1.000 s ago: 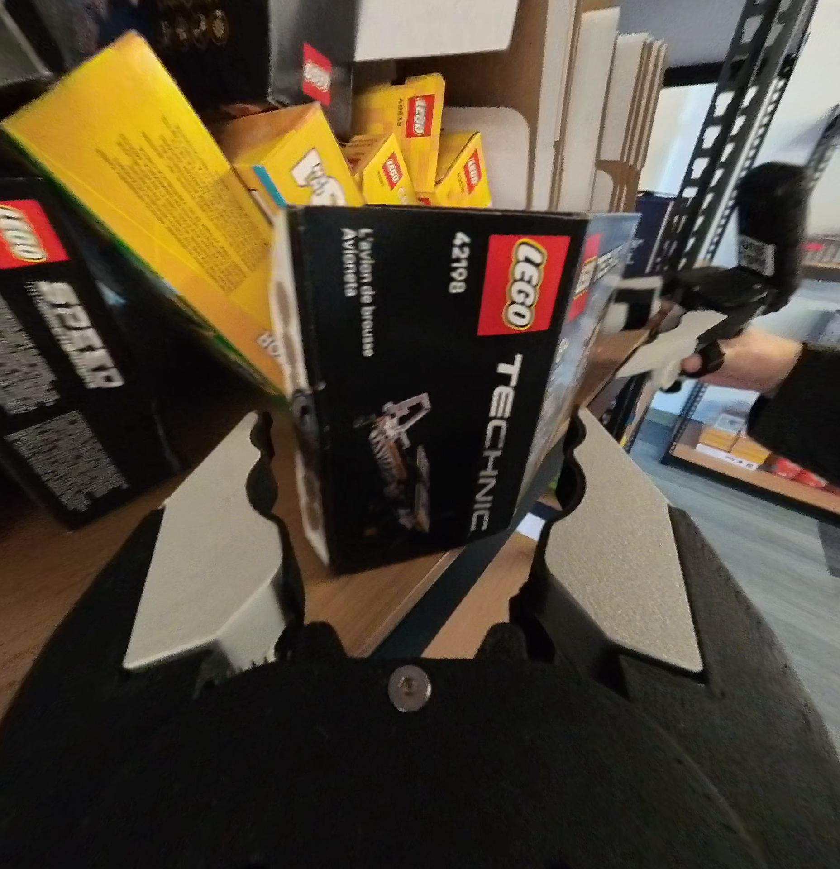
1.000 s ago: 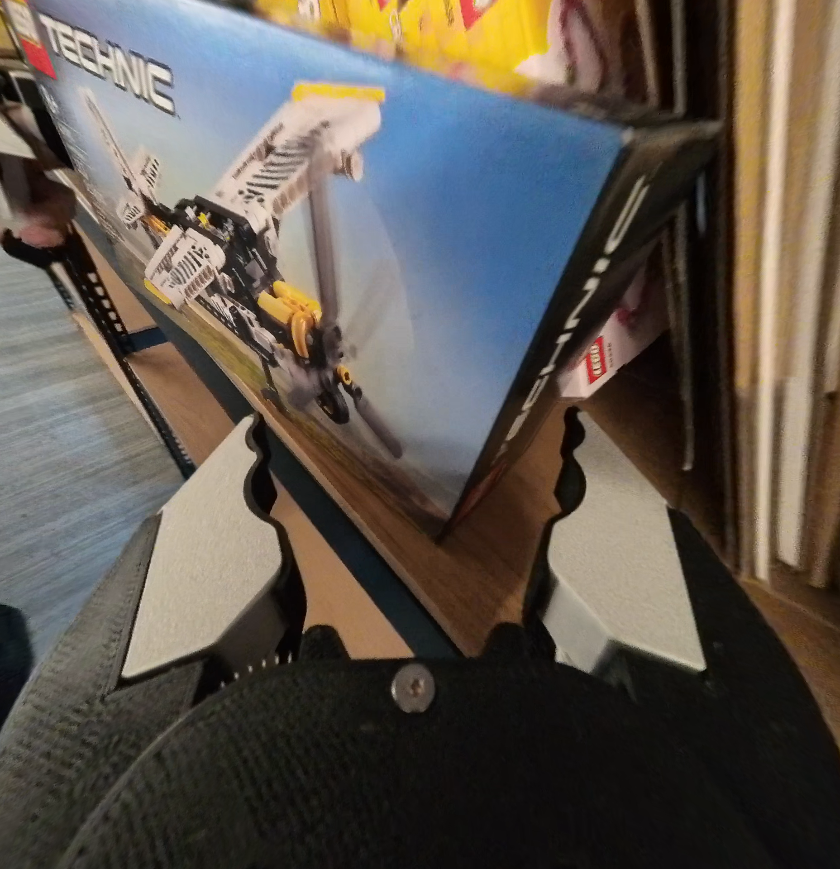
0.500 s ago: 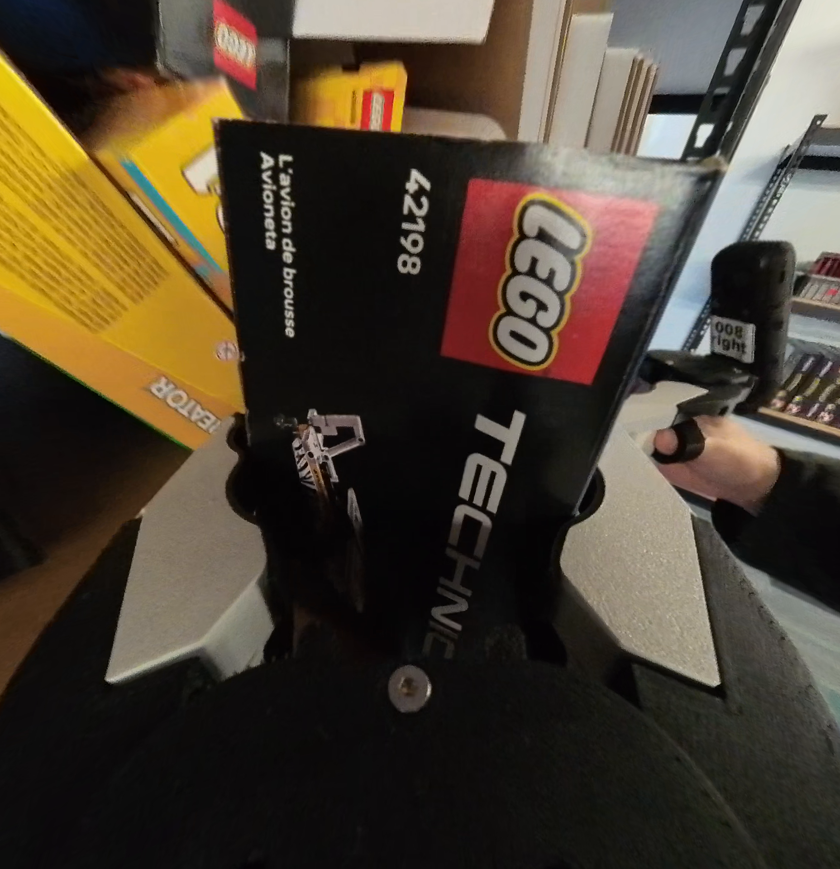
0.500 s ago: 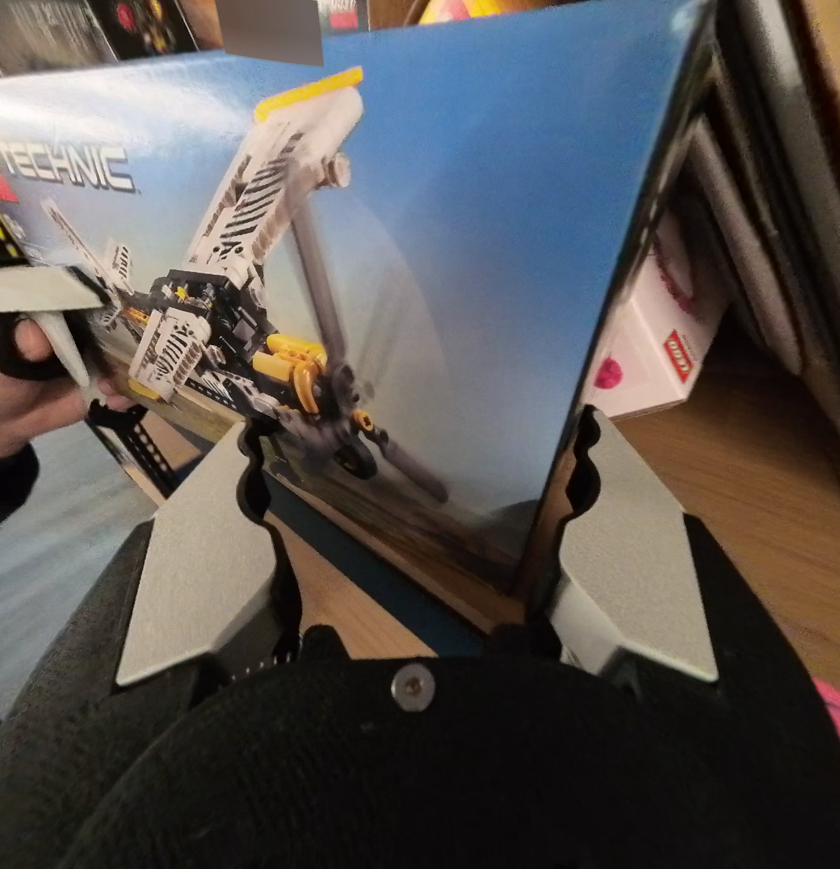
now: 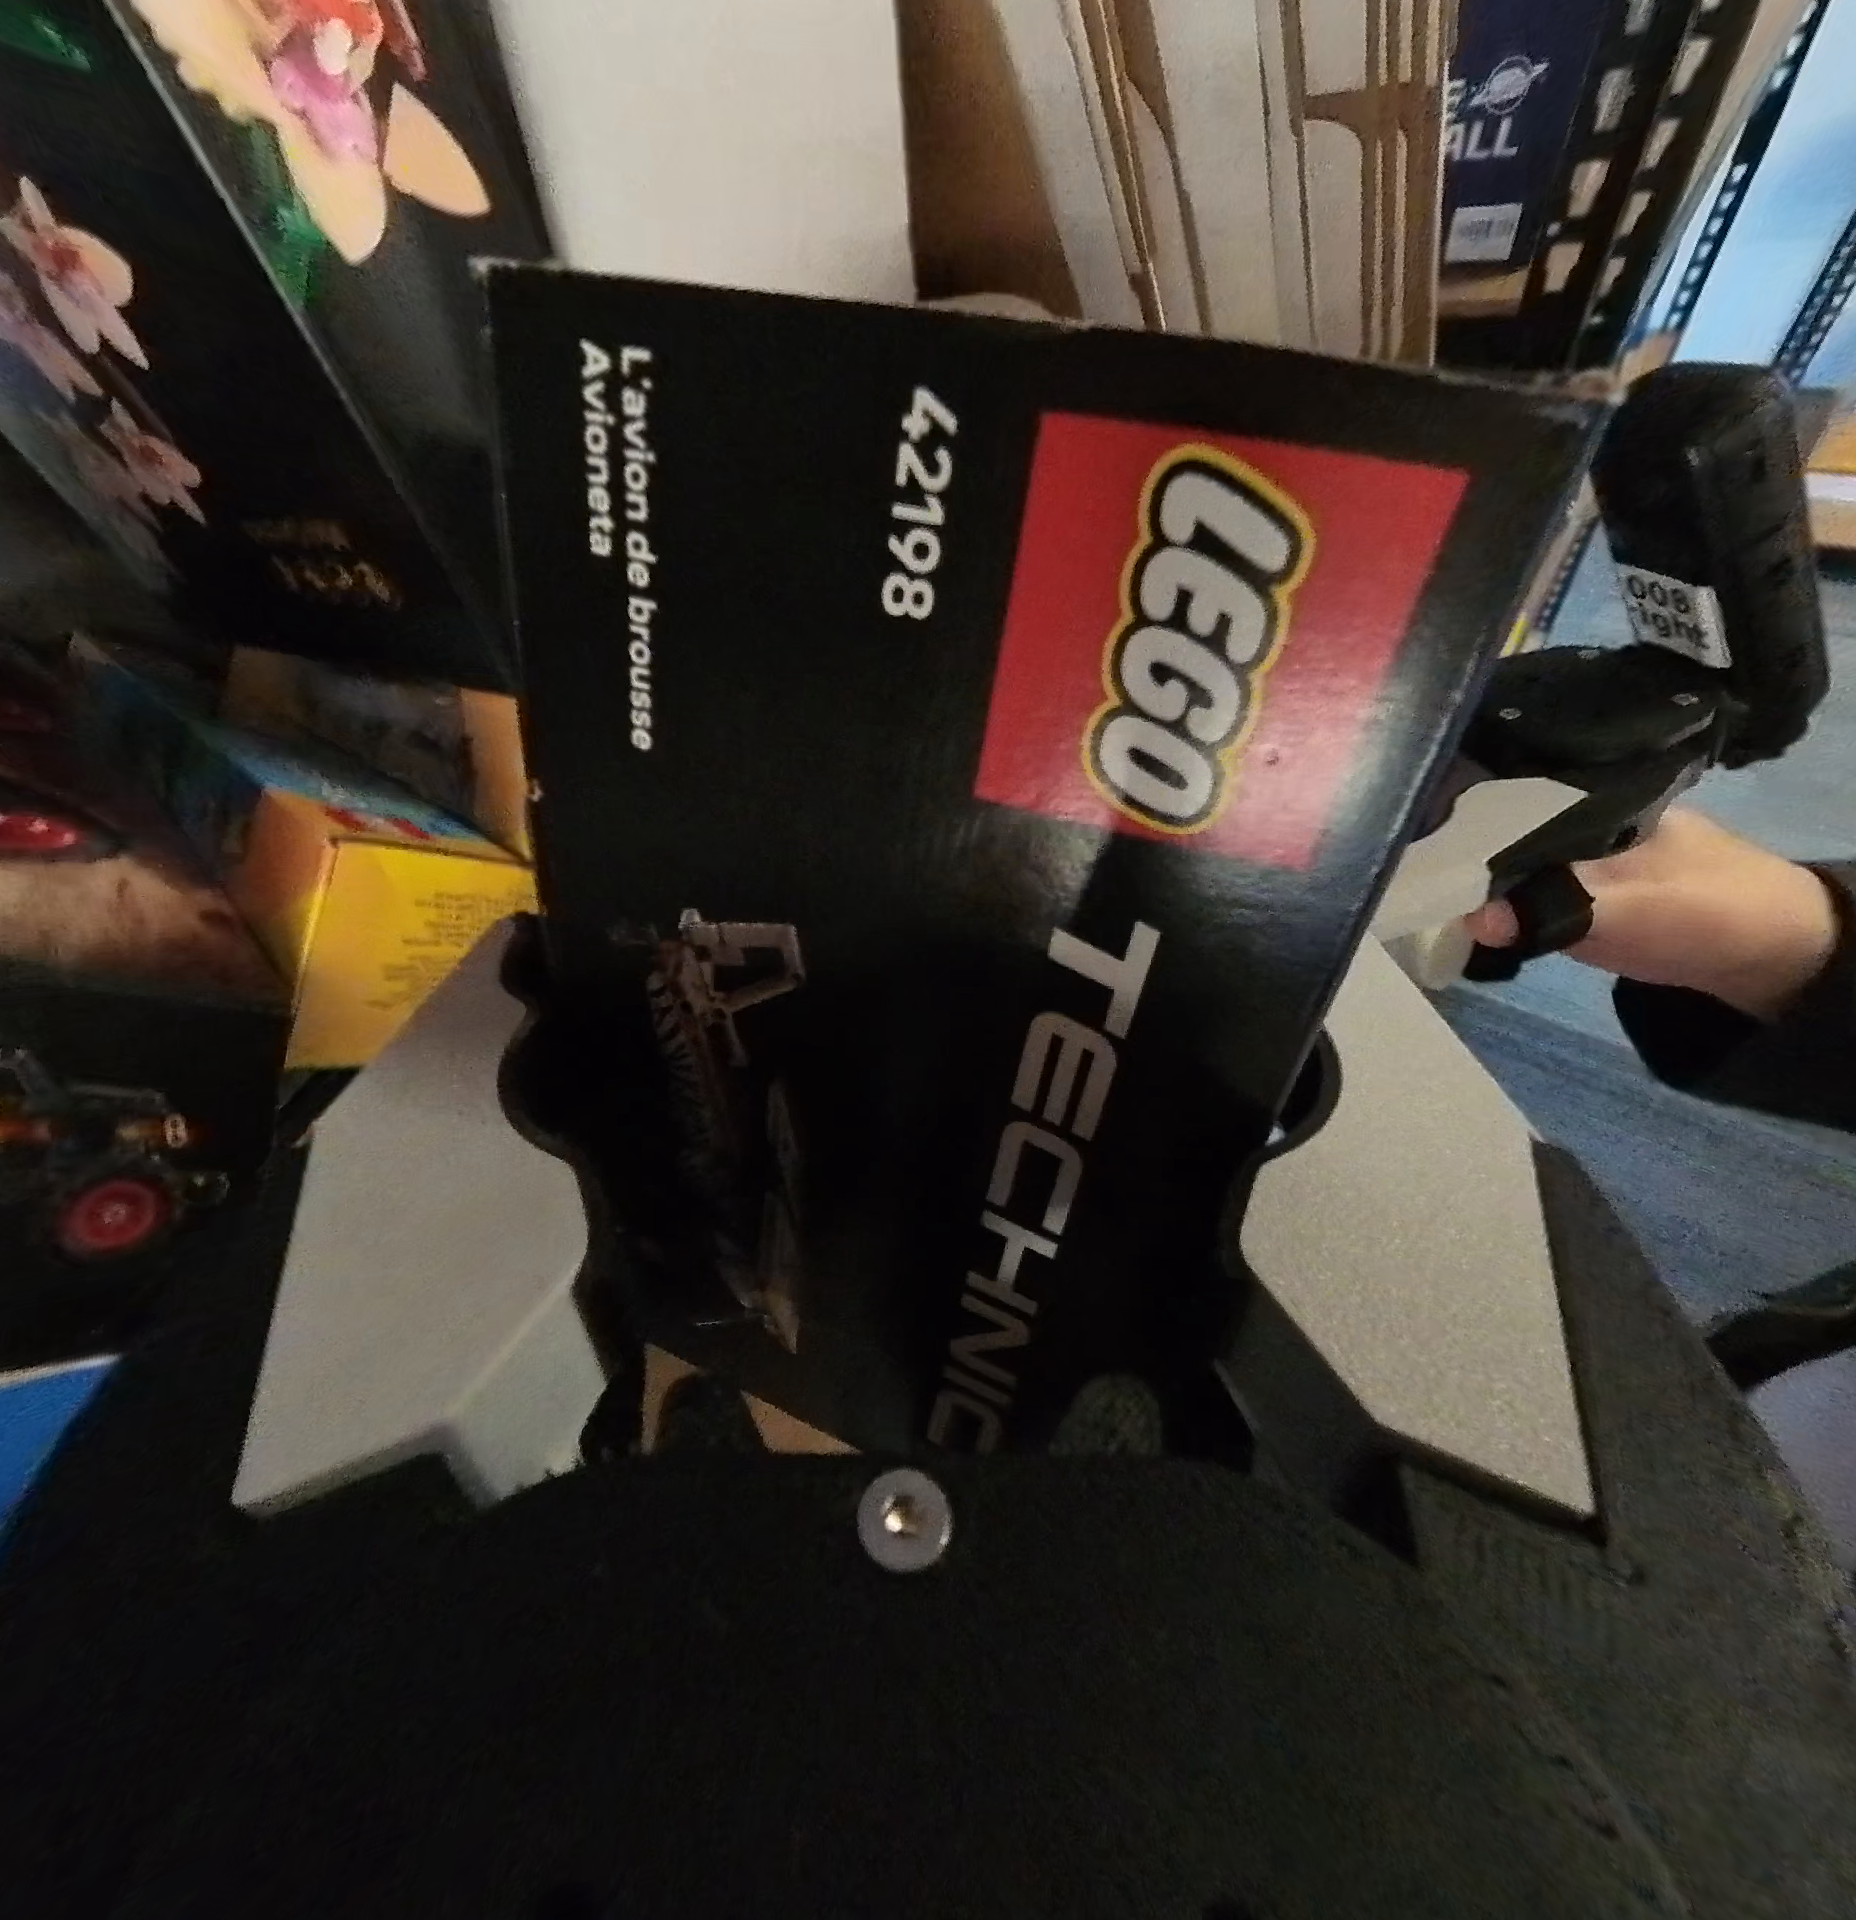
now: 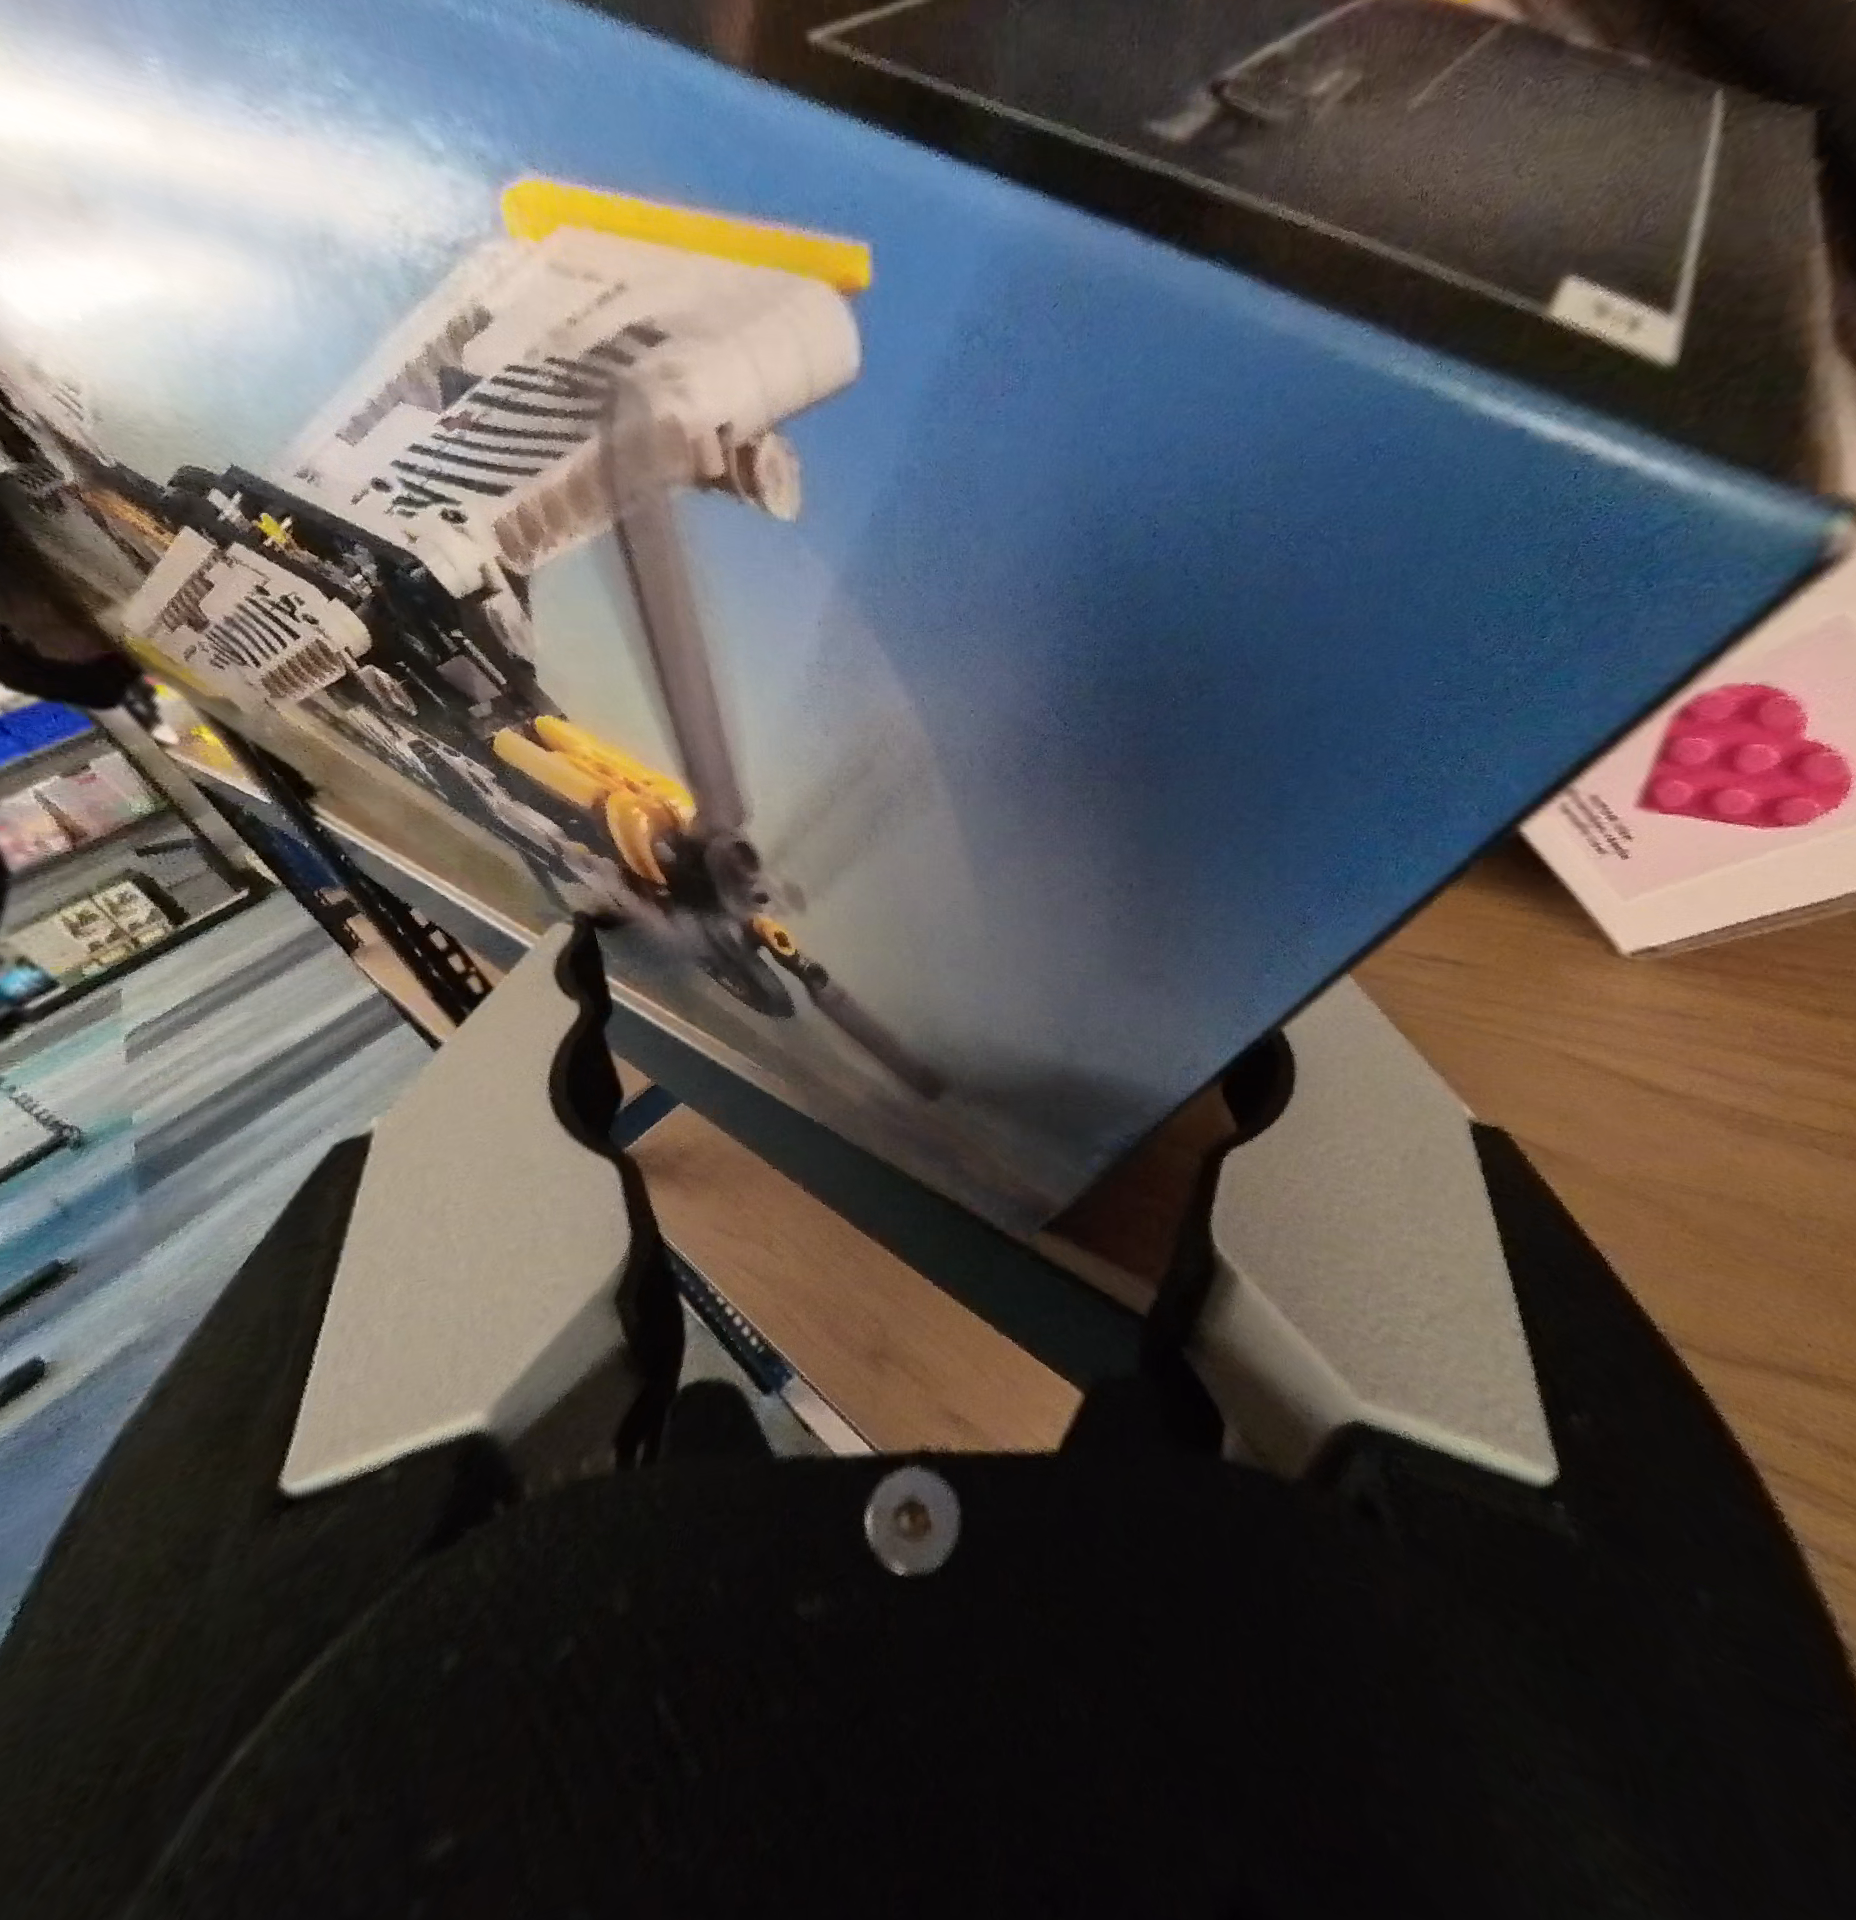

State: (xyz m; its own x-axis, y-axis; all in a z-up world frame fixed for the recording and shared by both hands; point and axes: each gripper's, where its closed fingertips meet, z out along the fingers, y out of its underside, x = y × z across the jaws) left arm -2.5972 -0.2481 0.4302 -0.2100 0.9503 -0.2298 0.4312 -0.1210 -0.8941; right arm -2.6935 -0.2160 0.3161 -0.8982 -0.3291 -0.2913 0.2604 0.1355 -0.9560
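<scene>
A toy set box is held between both grippers. In the left wrist view its black end face (image 5: pixel 799 644) with a red logo fills the gap of my left gripper (image 5: pixel 919 1060), and both pads press on it. In the right wrist view the box's blue front face (image 6: pixel 1163 675), printed with a white and yellow plane, is tilted above the wooden shelf (image 6: pixel 1630 1143). Its lower corner sits between the fingers of my right gripper (image 6: pixel 919 1018). The right gripper, held by a hand, also shows at the box's far end in the left wrist view (image 5: pixel 1589 748).
Black boxes with flower pictures (image 5: pixel 176 312), a yellow box (image 5: pixel 404 935) and a box with a tractor picture (image 5: pixel 93 1174) crowd the left. Cardboard sheets (image 5: pixel 1215 156) stand behind. A white box with a pink heart (image 6: pixel 1734 790) lies on the shelf, and a black box (image 6: pixel 1423 156) is behind it.
My left gripper has moved onto the box's black end and closed on it. The box has come up off the shelf and tilted, with the right gripper at its other end.
</scene>
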